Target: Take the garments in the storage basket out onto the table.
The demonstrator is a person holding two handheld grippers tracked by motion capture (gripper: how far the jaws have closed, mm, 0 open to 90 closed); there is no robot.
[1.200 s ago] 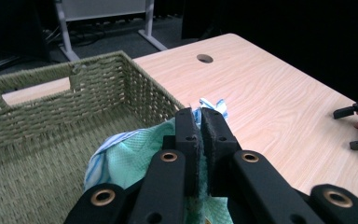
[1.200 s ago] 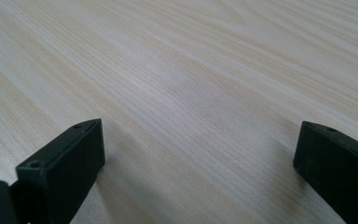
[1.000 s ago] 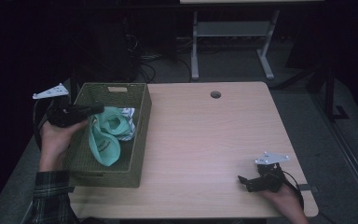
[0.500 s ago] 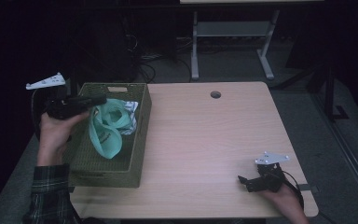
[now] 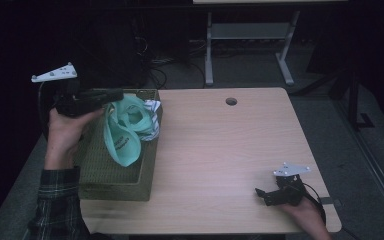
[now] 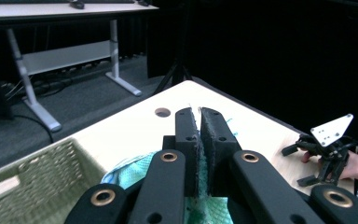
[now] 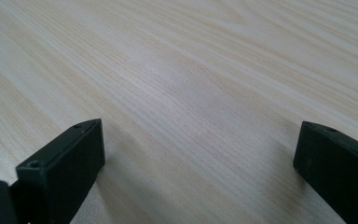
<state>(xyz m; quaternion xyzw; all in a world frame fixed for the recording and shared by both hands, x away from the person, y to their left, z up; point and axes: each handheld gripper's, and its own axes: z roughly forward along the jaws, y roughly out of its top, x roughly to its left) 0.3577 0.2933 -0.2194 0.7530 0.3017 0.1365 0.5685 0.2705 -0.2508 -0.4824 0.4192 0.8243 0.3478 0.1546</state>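
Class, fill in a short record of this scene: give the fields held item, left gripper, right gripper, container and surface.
held item: mint green cloth, hanging partly above the basket
left gripper: shut on the cloth, raised over the basket
right gripper: open, nothing between the jaws, low at the table's near right corner
container: woven green basket at the table's left edge; a striped cloth lies at its far end
surface: light wooden table

High view overhead, gripper views close, sharing table (image 5: 220, 150)

Woven basket (image 5: 100, 172) – mesh cloth (image 5: 122, 132) – matt wood table (image 5: 220, 145).
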